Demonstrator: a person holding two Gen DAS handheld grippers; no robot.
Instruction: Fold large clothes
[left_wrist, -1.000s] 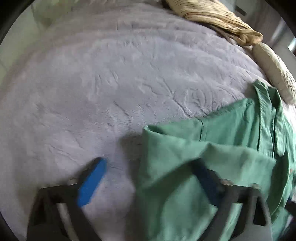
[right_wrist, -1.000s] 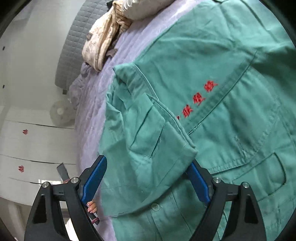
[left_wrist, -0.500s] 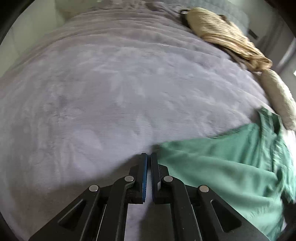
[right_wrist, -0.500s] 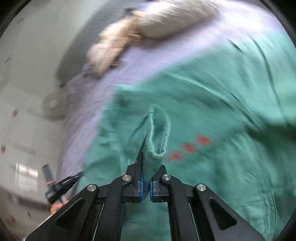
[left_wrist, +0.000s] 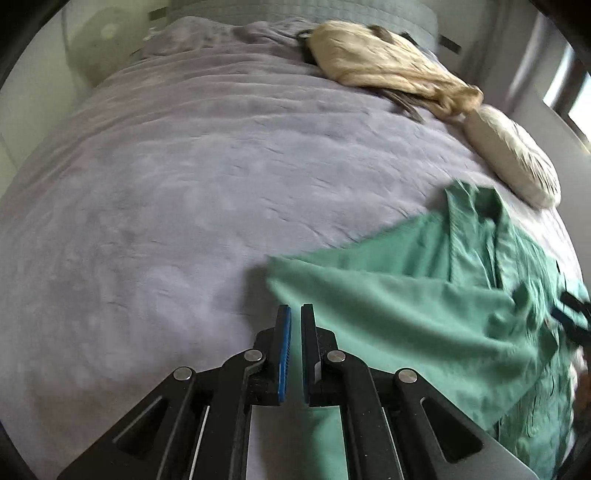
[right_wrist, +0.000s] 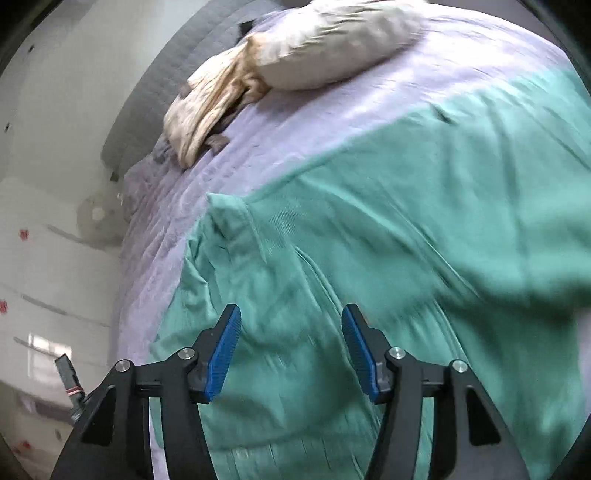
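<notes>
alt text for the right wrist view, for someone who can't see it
A green work jacket lies spread over a lilac blanket on a bed, seen from just above. In the foreground the right hand-held gripper is opening its blue-padded jaws over the fabric, gripping nothing. A beige pillow and crumpled tan cloth sit at the bed's far end.

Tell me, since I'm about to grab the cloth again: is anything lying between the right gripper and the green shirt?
Nothing visible. The right gripper, its jaws opening with no cloth between them, hangs directly over the green shirt. The pillow and the beige cloth lie far up the bed, off the shirt.
</notes>
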